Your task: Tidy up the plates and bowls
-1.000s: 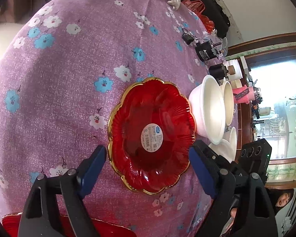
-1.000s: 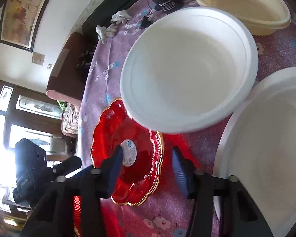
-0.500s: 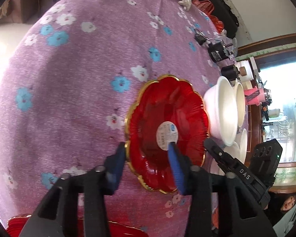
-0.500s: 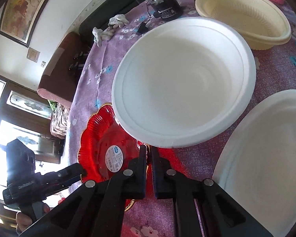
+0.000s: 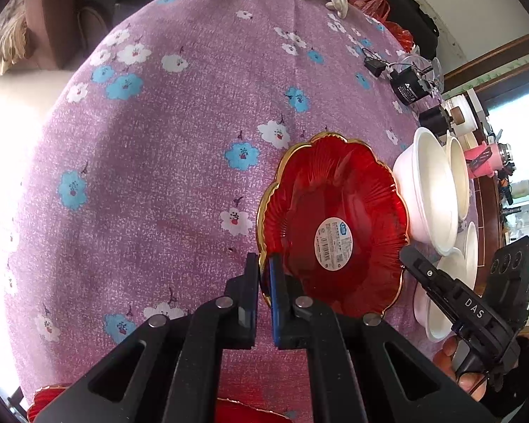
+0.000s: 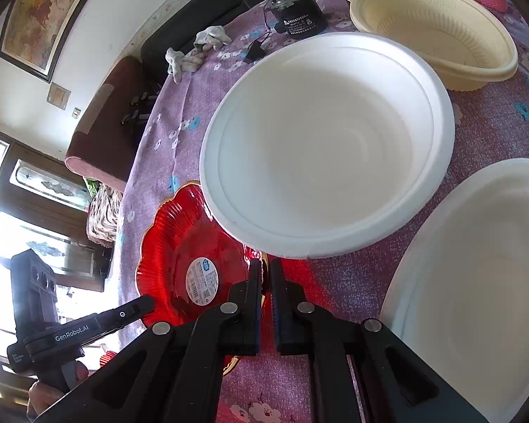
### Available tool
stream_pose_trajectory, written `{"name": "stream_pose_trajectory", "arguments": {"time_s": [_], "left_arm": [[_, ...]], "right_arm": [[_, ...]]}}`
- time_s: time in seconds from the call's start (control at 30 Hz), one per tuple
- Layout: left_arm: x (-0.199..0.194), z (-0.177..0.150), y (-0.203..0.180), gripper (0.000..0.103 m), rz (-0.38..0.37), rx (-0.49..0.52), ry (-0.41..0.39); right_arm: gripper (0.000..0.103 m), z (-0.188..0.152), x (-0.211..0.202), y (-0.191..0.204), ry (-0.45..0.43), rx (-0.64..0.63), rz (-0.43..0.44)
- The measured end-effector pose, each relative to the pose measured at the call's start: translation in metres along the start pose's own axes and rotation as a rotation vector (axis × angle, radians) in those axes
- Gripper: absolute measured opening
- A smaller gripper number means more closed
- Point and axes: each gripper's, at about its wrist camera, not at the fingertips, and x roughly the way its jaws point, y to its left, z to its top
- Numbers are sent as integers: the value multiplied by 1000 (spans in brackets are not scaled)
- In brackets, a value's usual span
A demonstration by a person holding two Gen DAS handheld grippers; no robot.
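Left wrist: left tool [image 5: 264,275] clenched on near rim of the red gold-edged scalloped glass plate [image 5: 335,218], flat on the table [image 5: 158,158].

Right wrist: right tool [image 6: 265,278] pinches the opposite rim beside the white foam bowl [image 6: 328,148]. Grasp step done; next calls for a level two-handed lift.

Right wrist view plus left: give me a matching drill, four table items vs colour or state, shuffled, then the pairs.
Things:
1. scalloped plate
2. ribbed bowl
3. foam bowl
4. left gripper

Colour or state:
A. plain white, empty
B. red with gold edge, round sticker in the middle
C. shut on a plate rim
D. cream, at the far side of the table

Pairs: 1-B, 2-D, 3-A, 4-C
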Motion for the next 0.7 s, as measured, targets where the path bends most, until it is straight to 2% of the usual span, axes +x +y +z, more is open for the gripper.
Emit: {"name": "stream_pose_trajectory", "arguments": {"time_s": [0.4,0.7], "left_arm": [[-37,-11,5,5,-18,-13,-46],[-97,-54,15,6,6,11,-101]], "right_arm": [[6,-10,-20,20,-23,-26,43],[6,-44,-64,57,-48,-95,111]]}}
